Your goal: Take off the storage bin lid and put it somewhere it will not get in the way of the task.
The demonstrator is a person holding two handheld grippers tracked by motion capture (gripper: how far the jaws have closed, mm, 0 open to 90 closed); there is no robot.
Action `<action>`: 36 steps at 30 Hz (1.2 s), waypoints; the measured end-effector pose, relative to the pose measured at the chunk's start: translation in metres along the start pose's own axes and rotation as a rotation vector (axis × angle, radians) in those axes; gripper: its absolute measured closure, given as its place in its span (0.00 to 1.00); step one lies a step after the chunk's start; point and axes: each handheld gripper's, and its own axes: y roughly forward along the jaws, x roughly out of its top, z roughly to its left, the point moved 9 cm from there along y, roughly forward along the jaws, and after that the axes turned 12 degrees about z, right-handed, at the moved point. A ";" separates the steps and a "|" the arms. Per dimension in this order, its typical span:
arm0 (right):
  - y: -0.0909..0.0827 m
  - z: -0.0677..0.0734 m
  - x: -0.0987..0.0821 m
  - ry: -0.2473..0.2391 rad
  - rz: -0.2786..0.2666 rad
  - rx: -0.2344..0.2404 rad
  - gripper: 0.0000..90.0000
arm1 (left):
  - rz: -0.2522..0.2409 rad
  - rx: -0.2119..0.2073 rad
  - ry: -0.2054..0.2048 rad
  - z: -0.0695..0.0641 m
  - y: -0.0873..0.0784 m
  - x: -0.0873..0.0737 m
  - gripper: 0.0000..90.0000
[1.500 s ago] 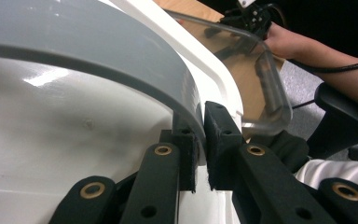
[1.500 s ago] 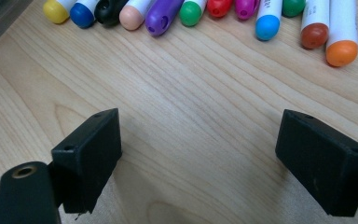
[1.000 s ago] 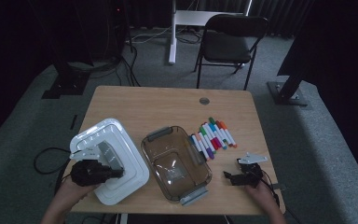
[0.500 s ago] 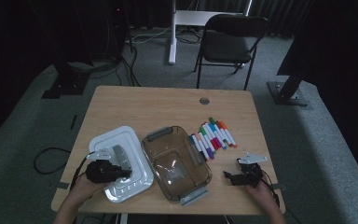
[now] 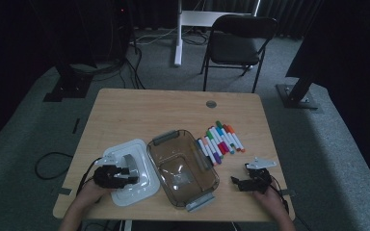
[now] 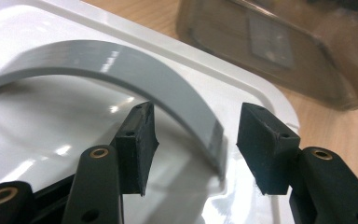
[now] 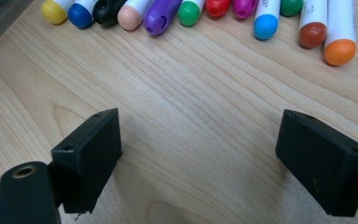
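Lowered since a second ago, the white plastic lid (image 5: 130,172) now lies flat on the wooden table (image 5: 173,108), touching the clear brown container (image 5: 183,166). Its grey handle (image 6: 121,70) sits untouched between the left gripper (image 5: 125,174)'s jaws, which have just been opening to about halfway. The high view misses that gap. Rising carelessly could snag the handle. The right gripper (image 5: 238,183) rests wide open and empty before the coloured markers (image 7: 205,11).

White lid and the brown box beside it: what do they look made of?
The white lid looks like glossy moulded plastic: bright highlights, with a matte grey handle, probably plastic too. The brown box seems to be tinted see-through plastic, since the table grain shows through its floor.
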 end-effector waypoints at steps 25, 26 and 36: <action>0.000 0.000 0.000 0.000 -0.001 0.000 0.15 | -0.169 0.161 -0.184 0.036 -0.051 -0.022 0.11; 0.000 0.000 0.000 0.000 -0.001 0.000 0.15 | -0.166 0.195 -0.192 0.040 -0.054 -0.025 0.11; 0.000 0.000 0.000 0.000 -0.002 -0.001 0.16 | -0.118 0.445 -0.291 0.074 -0.072 -0.047 0.01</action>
